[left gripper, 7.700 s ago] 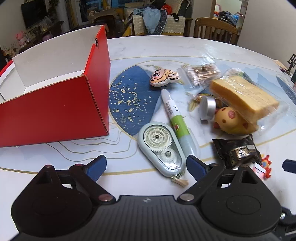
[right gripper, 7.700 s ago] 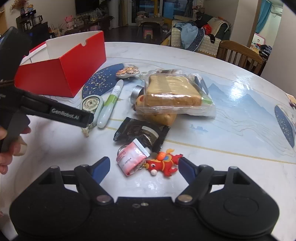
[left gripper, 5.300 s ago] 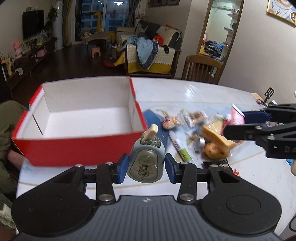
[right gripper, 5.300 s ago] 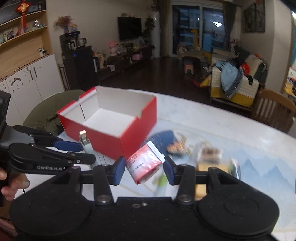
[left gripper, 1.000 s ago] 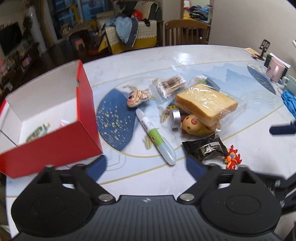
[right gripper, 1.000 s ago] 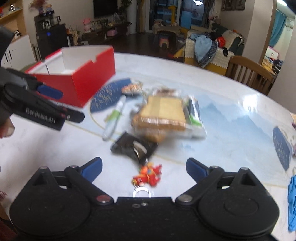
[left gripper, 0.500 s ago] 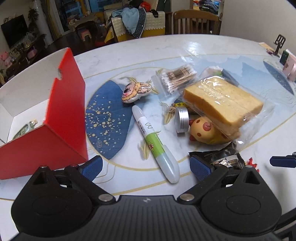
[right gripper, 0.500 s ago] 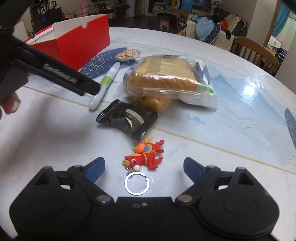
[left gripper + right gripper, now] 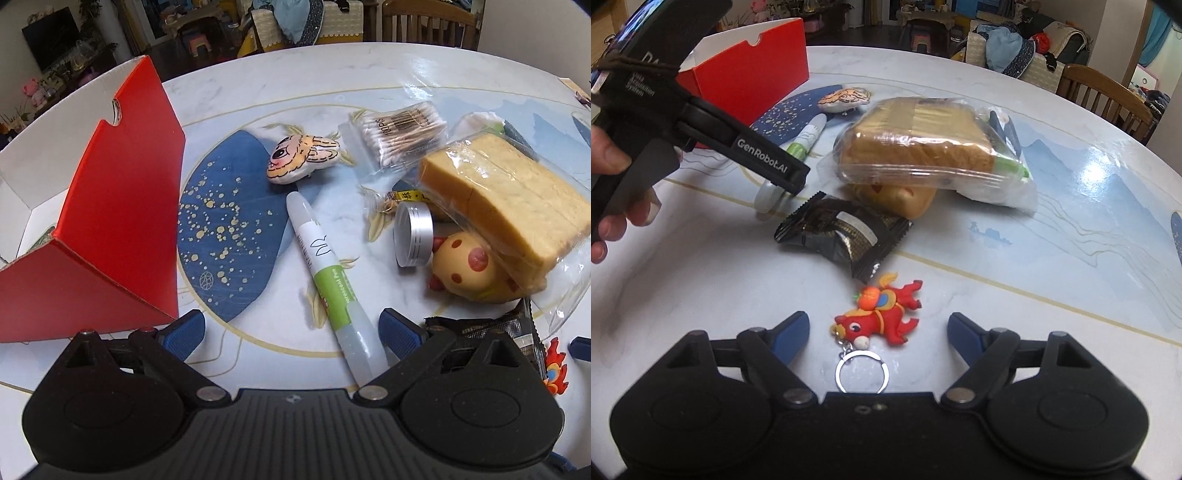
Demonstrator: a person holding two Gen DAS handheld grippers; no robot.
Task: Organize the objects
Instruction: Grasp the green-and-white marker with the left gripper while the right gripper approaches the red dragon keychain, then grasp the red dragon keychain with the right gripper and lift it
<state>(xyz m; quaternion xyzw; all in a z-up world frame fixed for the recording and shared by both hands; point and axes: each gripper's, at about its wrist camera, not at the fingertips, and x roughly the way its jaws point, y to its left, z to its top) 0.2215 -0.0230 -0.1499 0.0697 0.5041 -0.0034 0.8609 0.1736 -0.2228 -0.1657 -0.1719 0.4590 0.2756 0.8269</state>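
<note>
- Your right gripper straddles the red rubber horse keychain, its fingers closing but not touching; the horse's long axis runs eight to two o'clock.
- Your left gripper hangs wide open and empty, the green-and-white plastic pen between its fingers.

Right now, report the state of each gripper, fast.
Left gripper: open, empty, green pen lying between its jaws.
Right gripper: open, jaws just been closing around the red keychain, not gripping.
</note>
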